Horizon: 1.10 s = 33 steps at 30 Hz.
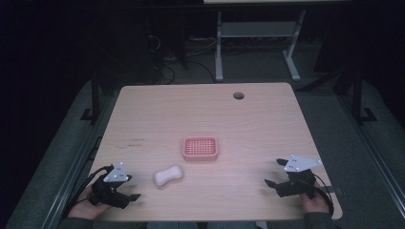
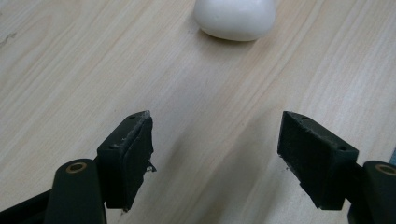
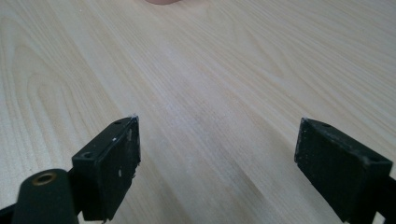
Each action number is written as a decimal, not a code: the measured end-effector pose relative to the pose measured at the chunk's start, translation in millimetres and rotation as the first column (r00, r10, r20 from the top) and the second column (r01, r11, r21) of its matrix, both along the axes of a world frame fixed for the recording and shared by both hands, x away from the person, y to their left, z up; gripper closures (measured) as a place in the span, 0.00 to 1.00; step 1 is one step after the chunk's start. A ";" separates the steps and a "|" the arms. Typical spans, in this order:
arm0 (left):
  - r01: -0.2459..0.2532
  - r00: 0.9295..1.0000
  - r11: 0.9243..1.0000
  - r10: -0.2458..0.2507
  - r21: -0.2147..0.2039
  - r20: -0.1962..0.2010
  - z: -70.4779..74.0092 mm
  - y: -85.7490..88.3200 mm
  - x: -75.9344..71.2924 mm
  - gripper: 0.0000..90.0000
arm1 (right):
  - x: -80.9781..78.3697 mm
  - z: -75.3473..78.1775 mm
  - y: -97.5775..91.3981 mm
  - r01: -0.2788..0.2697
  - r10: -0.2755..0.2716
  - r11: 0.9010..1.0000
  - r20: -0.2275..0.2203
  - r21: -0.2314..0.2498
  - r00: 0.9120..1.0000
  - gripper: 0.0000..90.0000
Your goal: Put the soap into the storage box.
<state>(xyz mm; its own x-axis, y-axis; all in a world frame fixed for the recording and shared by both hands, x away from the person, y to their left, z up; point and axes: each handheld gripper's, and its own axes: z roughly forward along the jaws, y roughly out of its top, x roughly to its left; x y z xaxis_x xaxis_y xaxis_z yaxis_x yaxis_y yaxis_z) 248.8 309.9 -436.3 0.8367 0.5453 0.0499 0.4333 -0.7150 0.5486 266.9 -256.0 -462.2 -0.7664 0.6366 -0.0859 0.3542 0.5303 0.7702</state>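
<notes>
Soap bar (image 1: 168, 175) flat on table (image 1: 258, 124), long axis diagonal, near-left to far-right.

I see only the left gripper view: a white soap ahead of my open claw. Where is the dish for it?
Observer: In the high view a pink dish sits mid-table, beyond the soap and to its right, apart from it.
Operator: Is the dish empty?
Observer: Yes, its ribbed floor is bare.
Operator: What does the right claw do?
Observer: The right claw is open and empty, near the table's right front corner, pointing left toward the middle.
</notes>
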 end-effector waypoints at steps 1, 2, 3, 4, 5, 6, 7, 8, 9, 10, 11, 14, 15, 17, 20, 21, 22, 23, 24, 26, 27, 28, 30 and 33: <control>0.001 1.000 1.000 -0.001 0.000 0.000 0.2 -0.4 0.2 0.29 | 0.0 -0.2 0.1 -0.001 0.001 1.000 -0.001 -0.001 1.000 0.15; 0.003 1.000 1.000 -0.003 0.000 0.000 0.3 -0.9 0.4 0.29 | -0.1 -0.4 0.2 -0.002 0.002 1.000 -0.002 -0.003 1.000 0.15; 0.001 1.000 1.000 -0.001 -0.003 -0.005 0.4 -2.0 0.1 0.29 | -0.2 -0.4 0.4 -0.003 0.003 1.000 -0.004 -0.004 1.000 0.15; 0.001 1.000 1.000 -0.001 -0.003 -0.005 0.4 -2.0 0.1 0.29 | -0.2 -0.4 0.4 -0.003 0.003 1.000 -0.004 -0.004 1.000 0.15; 0.006 1.000 1.000 -0.006 -0.006 -0.006 1.0 -3.6 0.5 0.29 | -1.0 -0.1 0.7 -0.004 0.004 1.000 -0.006 0.002 1.000 0.15; 0.013 1.000 1.000 -0.013 0.001 -0.002 1.6 -4.4 0.9 0.29 | -1.1 0.0 0.7 -0.004 0.004 1.000 -0.005 0.001 1.000 0.15; 0.012 1.000 1.000 -0.012 0.002 0.001 1.9 -5.5 0.7 0.29 | -1.4 0.2 1.1 -0.002 0.002 1.000 -0.007 0.005 1.000 0.15; 0.012 1.000 1.000 -0.012 0.002 0.001 1.9 -5.5 0.7 0.29 | -1.1 0.3 1.0 -0.004 0.004 1.000 -0.003 0.003 1.000 0.15; 0.017 1.000 1.000 -0.017 -0.002 -0.001 2.3 -6.5 1.4 0.29 | -0.7 0.3 0.9 -0.008 0.008 1.000 0.000 0.001 1.000 0.15; 0.018 1.000 1.000 -0.018 -0.003 -0.001 2.4 -6.8 1.5 0.29 | -0.6 0.2 1.1 -0.007 0.007 1.000 -0.001 0.001 1.000 0.15; 0.021 1.000 1.000 -0.021 -0.001 0.000 2.8 -7.3 2.0 0.29 | -0.4 0.1 1.2 -0.009 0.009 1.000 -0.001 0.000 1.000 0.15; 0.027 1.000 1.000 -0.027 0.007 -0.002 3.2 -9.9 3.2 0.29 | -0.3 0.0 1.2 -0.010 0.010 1.000 -0.001 -0.001 1.000 0.15; 0.033 0.999 0.999 -0.033 0.012 -0.003 3.3 -11.5 4.1 0.29 | -0.4 0.0 1.1 -0.009 0.009 1.000 -0.001 0.000 1.000 0.15; 0.037 0.999 0.999 -0.037 0.012 -0.006 3.9 -15.0 4.8 0.29 | -0.8 0.2 1.2 -0.005 0.005 1.000 -0.006 0.006 1.000 0.15; 0.055 0.998 0.998 -0.055 0.009 0.002 7.6 -20.4 5.9 0.29 | -0.7 0.5 0.8 -0.004 0.004 1.000 -0.006 0.008 1.000 0.15; 0.060 0.998 0.998 -0.060 0.009 0.008 9.5 -22.5 6.7 0.29 | -0.7 0.6 0.8 -0.005 0.005 1.000 -0.006 0.008 1.000 0.15; 0.064 0.998 0.998 -0.064 0.006 0.009 10.4 -23.8 7.1 0.29 | -0.6 0.6 0.8 -0.004 0.004 1.000 -0.005 0.009 1.000 0.15; 0.064 0.998 0.998 -0.064 0.006 0.009 10.4 -23.8 7.1 0.29 | -0.6 0.6 0.8 -0.004 0.004 1.000 -0.005 0.009 1.000 0.15; 0.070 0.997 0.998 -0.070 0.006 0.016 12.1 -26.0 7.6 0.29 | -0.5 0.5 1.1 -0.006 0.006 1.000 -0.005 0.008 1.000 0.15; 0.078 0.997 0.997 -0.078 0.000 0.020 14.0 -30.2 9.0 0.29 | -0.2 0.5 0.9 -0.009 0.009 1.000 -0.001 0.005 1.000 0.15; 0.078 0.997 0.997 -0.078 0.002 0.018 13.9 -31.2 9.3 0.29 | -0.2 0.7 0.8 -0.009 0.009 1.000 0.000 0.006 1.000 0.15; 0.084 0.996 0.996 -0.084 0.003 0.017 14.0 -32.6 10.4 0.29 | -0.3 0.8 0.8 -0.009 0.009 1.000 0.000 0.007 1.000 0.15; 0.083 0.996 0.997 -0.083 0.004 0.015 14.2 -33.4 10.8 0.29 | -0.3 0.9 0.7 -0.010 0.010 1.000 0.000 0.007 1.000 0.15; 0.089 0.996 0.996 -0.089 0.007 0.015 14.3 -37.1 13.3 0.29 | -0.2 0.7 1.0 -0.011 0.011 1.000 0.000 0.006 1.000 0.15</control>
<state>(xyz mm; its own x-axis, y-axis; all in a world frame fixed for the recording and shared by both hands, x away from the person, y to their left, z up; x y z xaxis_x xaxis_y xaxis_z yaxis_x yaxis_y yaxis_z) 262.1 272.8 -422.0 0.8810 0.4684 0.0660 0.3594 -0.7537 0.5502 266.8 -255.0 -461.5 -0.7731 0.6289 -0.0822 0.3487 0.5297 0.7732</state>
